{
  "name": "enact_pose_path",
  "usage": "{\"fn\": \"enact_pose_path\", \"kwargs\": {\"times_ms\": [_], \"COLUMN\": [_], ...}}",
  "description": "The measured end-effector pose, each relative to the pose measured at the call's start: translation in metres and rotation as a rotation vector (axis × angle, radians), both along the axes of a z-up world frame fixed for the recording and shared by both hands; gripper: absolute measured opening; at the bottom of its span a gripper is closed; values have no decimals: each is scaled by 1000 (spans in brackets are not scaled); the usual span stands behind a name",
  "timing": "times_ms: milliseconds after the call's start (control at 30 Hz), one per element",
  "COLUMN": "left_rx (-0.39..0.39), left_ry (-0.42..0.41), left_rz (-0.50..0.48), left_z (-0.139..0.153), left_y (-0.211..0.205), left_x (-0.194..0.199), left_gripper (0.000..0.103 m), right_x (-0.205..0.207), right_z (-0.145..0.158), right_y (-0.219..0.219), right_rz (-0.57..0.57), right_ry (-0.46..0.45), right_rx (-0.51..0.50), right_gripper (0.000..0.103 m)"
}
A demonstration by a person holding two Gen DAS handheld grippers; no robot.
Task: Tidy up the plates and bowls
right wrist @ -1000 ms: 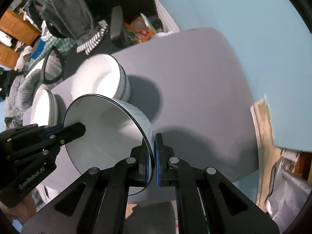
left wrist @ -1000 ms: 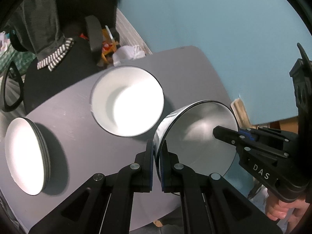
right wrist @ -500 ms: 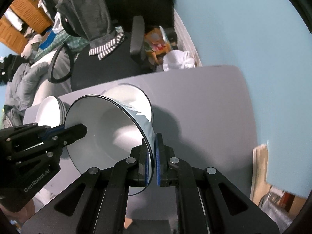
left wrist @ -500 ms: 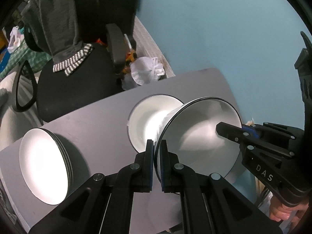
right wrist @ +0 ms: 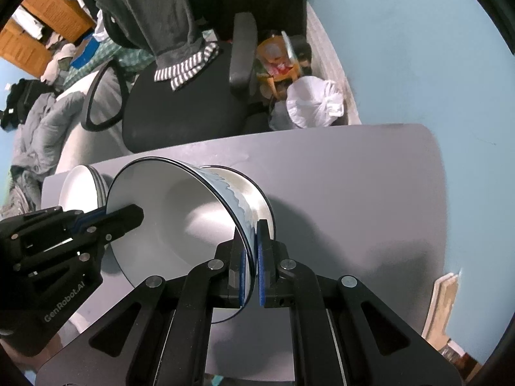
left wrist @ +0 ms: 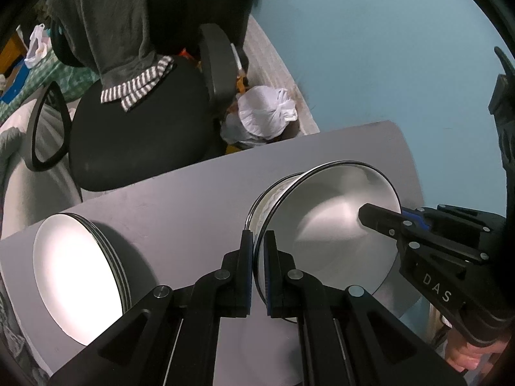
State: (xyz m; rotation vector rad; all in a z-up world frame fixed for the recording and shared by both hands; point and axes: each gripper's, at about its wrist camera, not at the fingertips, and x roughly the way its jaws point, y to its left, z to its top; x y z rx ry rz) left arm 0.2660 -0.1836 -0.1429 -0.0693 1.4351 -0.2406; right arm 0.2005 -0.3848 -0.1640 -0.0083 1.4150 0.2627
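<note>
Two grippers share one load. Starting at the left, a stack of white round plates (left wrist: 77,283) sits on the grey tabletop (left wrist: 180,199), nothing on the top plate. Next comes the left gripper (left wrist: 256,273), its jaws pinched narrow on the near rim of the white dark-rimmed bowl (left wrist: 334,234), which is tilted and carried above a second white bowl (left wrist: 262,206) resting on the table. Farthest right, the right gripper (right wrist: 251,276) is clamped on the opposite rim of the carried bowl (right wrist: 180,222). Both bowls look empty. The step appears to be nesting: I would level the carried bowl first, centre it over the lower one (right wrist: 257,196), lower it evenly with both hands, and release only once it seats, so neither rim chips or slips.
</note>
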Motion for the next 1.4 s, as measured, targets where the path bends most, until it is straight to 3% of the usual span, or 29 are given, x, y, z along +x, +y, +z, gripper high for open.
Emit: {"fn": "enact_pose_path", "kwargs": {"times_ms": [667,800,967,1100,1233,1300,1400], "left_rx": [8,-2,18,33,36,33,22], "left_ry": [69,117,87,43,-4,-39,-56], "left_rz": [36,54,52,36,42,60,74], "left_z": [-25,-32,-25,-14,1,12,23], "left_y": [1,4,2,1,6,11,16], "left_x": [7,6,-1,-5,-10,-16,-21], "left_gripper": [6,8,26,30,52,55,55], "right_x": [10,12,11,9,4,0,-6], "right_z": [-19,-16,-7,-4,2,9,19], "right_y": [-2,-2,-3,-3,-4,-5,-5], "right_rz": [14,20,0,0,-20,-32,-45], "right_ry": [71,70,33,16,-11,-36,-65], "right_rx": [15,3,1,-10,-5,-1,8], "right_gripper": [8,10,26,27,43,53,56]}}
